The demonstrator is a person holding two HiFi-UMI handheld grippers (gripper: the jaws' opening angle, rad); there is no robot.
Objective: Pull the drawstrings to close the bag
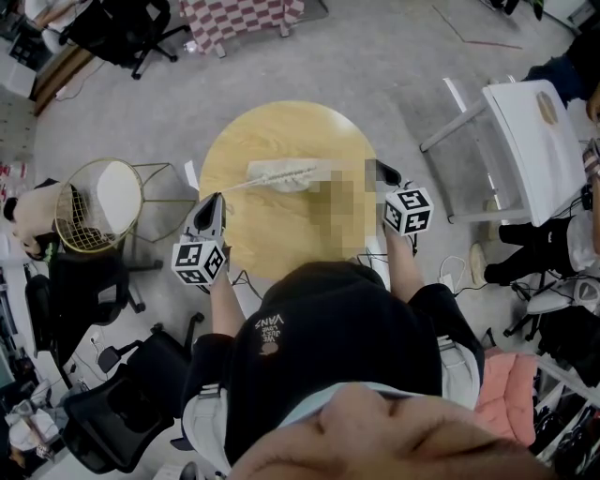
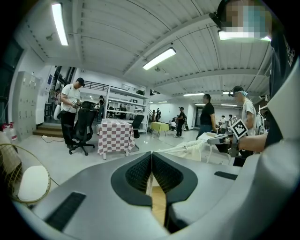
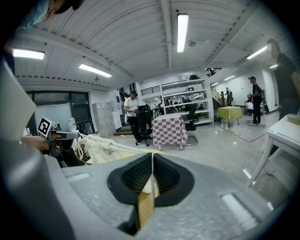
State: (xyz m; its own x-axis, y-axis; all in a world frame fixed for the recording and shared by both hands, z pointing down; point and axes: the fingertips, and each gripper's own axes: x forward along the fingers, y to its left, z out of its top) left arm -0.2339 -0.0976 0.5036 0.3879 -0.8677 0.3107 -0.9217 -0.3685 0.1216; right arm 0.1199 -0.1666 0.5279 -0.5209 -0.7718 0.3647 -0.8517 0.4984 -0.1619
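Left gripper and right gripper each clamped on a drawstring, cream bag between them

Looking like a big open lab/workshop w/ office bits: strip lights glowing overhead, metal shelving standing at the back, swivel chairs and checkered tables sitting around, people working.

Bright, even indoor light falls from long ceiling strip lights, which blow out to white glare in both gripper views. Shadows on the round wooden surface and the pale floor are faint. All views bend straight lines towards the edges, the gripper views darken to black corners, and the left gripper and right gripper loom slightly soft up close.
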